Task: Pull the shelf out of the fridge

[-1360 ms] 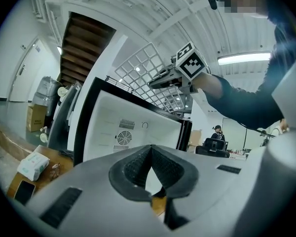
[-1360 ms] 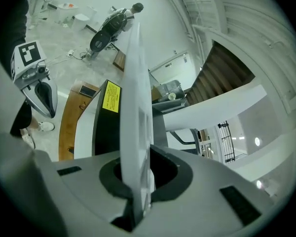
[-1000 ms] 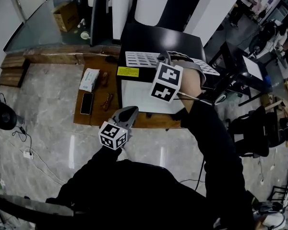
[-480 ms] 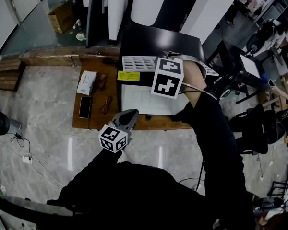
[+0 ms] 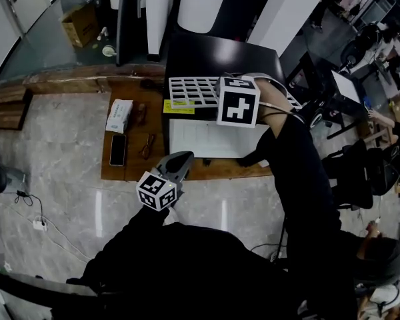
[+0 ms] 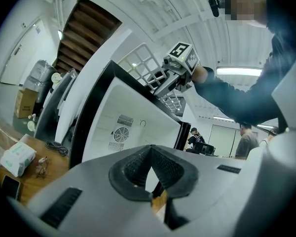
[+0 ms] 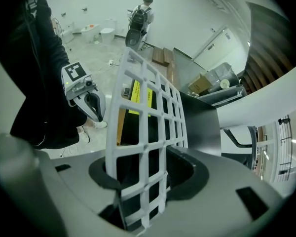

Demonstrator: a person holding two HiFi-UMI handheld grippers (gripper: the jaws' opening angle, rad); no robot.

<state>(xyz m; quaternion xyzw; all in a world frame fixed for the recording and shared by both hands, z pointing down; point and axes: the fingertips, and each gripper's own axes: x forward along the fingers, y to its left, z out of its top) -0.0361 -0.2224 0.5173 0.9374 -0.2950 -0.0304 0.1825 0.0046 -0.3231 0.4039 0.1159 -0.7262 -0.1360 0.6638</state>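
Note:
The white grid shelf (image 5: pixel 193 89) is out of the small black fridge (image 5: pixel 220 55) and sits over the fridge's top front edge; whether it rests there I cannot tell. My right gripper (image 5: pixel 225 87) is at the shelf's right part, its marker cube above it. In the right gripper view the shelf (image 7: pixel 148 107) stands between the jaws of that gripper (image 7: pixel 148 174), which are opening, with a gap on the right side. My left gripper (image 5: pixel 181 160) hangs shut and holds nothing, low in front of the fridge's white inside (image 5: pixel 207 139).
The fridge stands on a low wooden platform (image 5: pixel 133 169) with a tissue pack (image 5: pixel 120 115), a phone (image 5: pixel 117 150) and glasses (image 5: pixel 149 145) to its left. A cardboard box (image 5: pixel 80 22) sits at the back left. Desks, chairs and people fill the right side.
My right gripper has shifted a little to the right over the shelf, and more of the grid shows left of its cube. The left gripper has stayed in place.

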